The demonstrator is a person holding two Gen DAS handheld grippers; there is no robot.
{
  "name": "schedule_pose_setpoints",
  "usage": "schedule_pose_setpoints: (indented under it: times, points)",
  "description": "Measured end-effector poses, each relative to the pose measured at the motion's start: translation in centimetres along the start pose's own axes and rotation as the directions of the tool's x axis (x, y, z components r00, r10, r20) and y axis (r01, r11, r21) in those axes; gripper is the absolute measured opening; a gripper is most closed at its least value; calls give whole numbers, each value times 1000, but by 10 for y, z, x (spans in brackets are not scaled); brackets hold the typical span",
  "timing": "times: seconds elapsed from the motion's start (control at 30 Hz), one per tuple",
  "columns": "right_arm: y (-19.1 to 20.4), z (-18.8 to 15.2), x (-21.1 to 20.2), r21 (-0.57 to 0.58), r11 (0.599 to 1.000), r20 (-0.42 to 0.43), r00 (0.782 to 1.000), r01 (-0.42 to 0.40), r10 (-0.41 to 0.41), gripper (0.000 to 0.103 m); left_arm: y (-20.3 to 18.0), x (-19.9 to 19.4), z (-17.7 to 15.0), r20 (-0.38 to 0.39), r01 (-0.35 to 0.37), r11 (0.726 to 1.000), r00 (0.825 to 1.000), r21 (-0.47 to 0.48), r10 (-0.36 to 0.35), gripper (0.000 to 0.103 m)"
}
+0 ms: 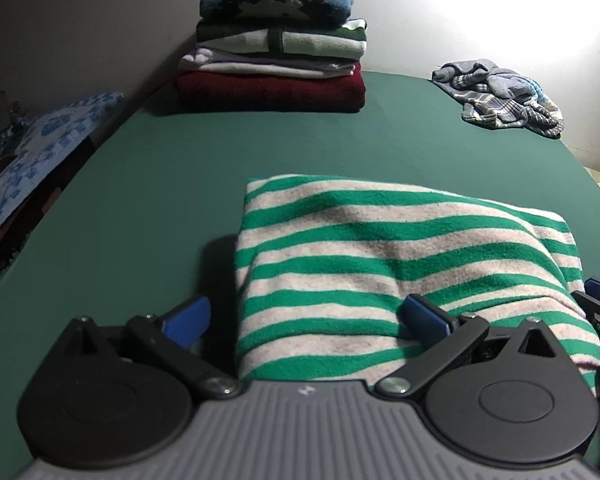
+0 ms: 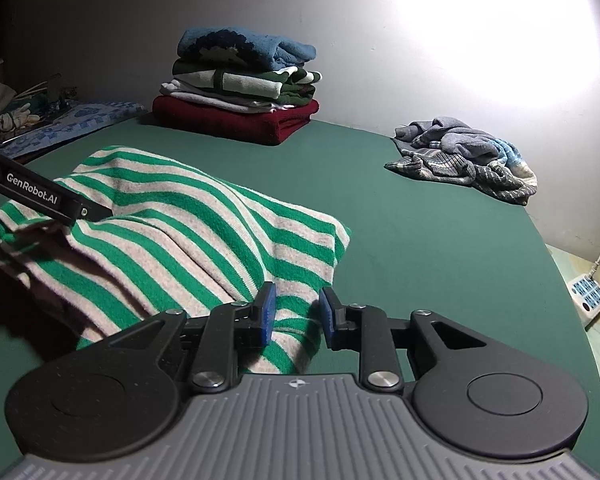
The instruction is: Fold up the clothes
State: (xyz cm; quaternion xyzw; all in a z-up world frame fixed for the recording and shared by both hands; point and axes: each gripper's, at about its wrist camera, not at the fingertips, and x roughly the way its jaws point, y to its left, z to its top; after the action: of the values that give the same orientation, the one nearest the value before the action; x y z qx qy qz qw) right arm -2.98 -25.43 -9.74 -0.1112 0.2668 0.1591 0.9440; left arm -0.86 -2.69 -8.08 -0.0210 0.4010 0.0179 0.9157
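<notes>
- "GenRobot.AI" is printed on the left gripper's (image 1: 306, 316) arm.
- Left gripper: spread wide over the striped sweater (image 1: 400, 256).
- Right gripper (image 2: 298, 312): fingers apart around a sweater fold, not pinching.
- The sweater lies on the green table (image 1: 140, 168), near the folded stack (image 1: 272, 48).

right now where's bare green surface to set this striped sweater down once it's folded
Free: the wide strip between the striped sweater and the folded stack, and the stretch between the stack and the crumpled grey pile. Crowded: the near edge, where both grippers work, and the back corners.
</notes>
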Motion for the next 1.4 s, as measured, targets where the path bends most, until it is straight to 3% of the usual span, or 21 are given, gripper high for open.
schedule_pose_setpoints:
  times: [0.53,0.87,1.17,1.4]
  points:
    - [17,-3,2,28,991,-2,992,129,-129,25,-12,3,12,-50,-28,993,998,112,34,102]
    - [28,-1,4,35,978,-17,979,204,-203,25,-10,6,17,-66,0,988,998,154,10,102]
    - [31,1,5,47,974,-32,975,223,-221,25,-11,7,19,-75,8,984,997,177,6,102]
    - [21,9,4,-1,986,-71,983,167,-167,29,-10,10,23,-106,9,990,994,141,6,102]
